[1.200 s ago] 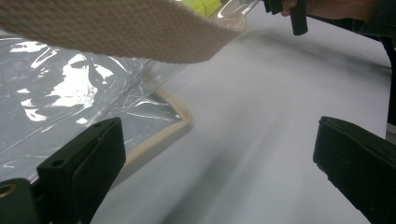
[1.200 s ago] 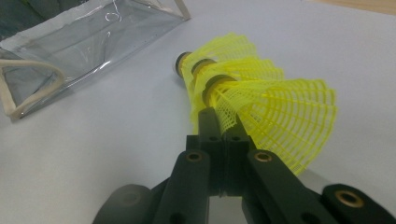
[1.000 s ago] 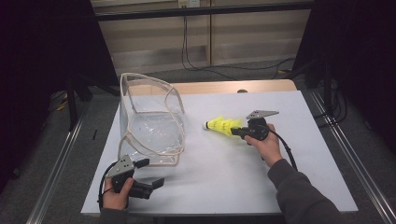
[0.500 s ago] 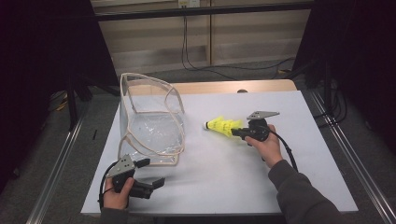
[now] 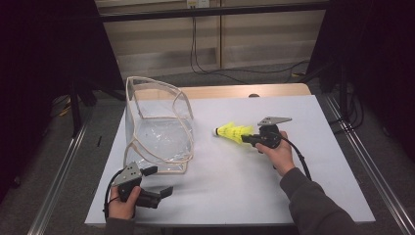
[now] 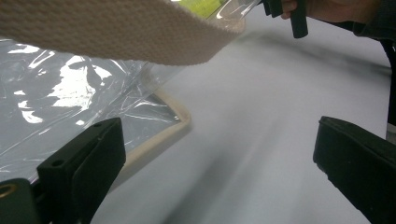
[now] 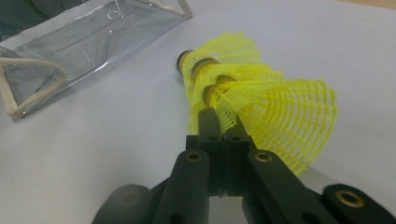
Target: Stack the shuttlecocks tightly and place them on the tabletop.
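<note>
Desk (image 5: 235, 191): white top, carries everything in use; a strip of bare wood shows along its far edge.

Clear plastic bag (image 5: 159, 129): transparent film with cream webbing trim, standing open on the left part of the desk. In the left gripper view the webbing (image 6: 116, 32) crosses the top and the film lies crumpled below it.

Left gripper (image 5: 159, 182): held in the person's left hand (image 5: 122, 205) at the near-left corner of the desk, just in front of the bag and not touching it. Fingers (image 6: 88, 163) stand wide apart with only bare desk between them.

Right gripper (image 5: 247, 137): held in the right hand (image 5: 278, 152), right of the bag, pointing toward it. Fingers (image 7: 210, 126) are closed tight on the skirt of a stack of yellow shuttlecocks (image 5: 233, 132).

Shuttlecocks: mesh skirts nested one in another, dark-tipped cork end (image 7: 183, 59) pointing at the bag, near it but apart; whether they rest on the desk I cannot tell.
</note>
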Tool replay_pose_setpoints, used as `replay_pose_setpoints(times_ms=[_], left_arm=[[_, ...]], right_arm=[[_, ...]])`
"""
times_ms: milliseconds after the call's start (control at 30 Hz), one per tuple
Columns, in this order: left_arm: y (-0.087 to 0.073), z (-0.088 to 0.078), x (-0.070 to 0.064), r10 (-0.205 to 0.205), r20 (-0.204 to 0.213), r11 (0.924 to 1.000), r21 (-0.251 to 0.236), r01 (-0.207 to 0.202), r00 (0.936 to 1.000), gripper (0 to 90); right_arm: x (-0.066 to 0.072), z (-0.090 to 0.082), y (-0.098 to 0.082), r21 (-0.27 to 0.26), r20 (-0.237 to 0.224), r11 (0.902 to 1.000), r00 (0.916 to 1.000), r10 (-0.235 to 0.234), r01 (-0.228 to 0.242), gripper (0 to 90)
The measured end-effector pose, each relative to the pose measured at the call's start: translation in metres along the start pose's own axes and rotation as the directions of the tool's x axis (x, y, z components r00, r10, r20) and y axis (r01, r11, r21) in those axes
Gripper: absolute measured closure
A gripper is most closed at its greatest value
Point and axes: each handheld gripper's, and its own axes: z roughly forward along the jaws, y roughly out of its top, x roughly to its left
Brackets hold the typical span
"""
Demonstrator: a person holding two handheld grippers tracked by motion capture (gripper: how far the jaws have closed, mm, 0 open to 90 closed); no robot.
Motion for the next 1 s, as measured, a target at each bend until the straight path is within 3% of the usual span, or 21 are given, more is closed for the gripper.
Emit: replay_pose_setpoints(times_ms=[467, 1000], left_arm=[[-0.0001, 0.0004, -0.0002, -0.001, 0.0, 1.0, 0.0, 0.001, 1.0, 2.5], [-0.0002, 0.0008, -0.0001, 0.002, 0.003, 1.0, 0.002, -0.002, 1.0, 2.4]], right_arm=[[0.0001, 0.0034, -0.0014, 0.004, 0.015, 1.0, 0.9999, 0.005, -0.006, 89.7], [0.0042, 0.0059, -0.0017, 0.001, -0.023, 1.0, 0.9997, -0.008, 0.008, 89.7]])
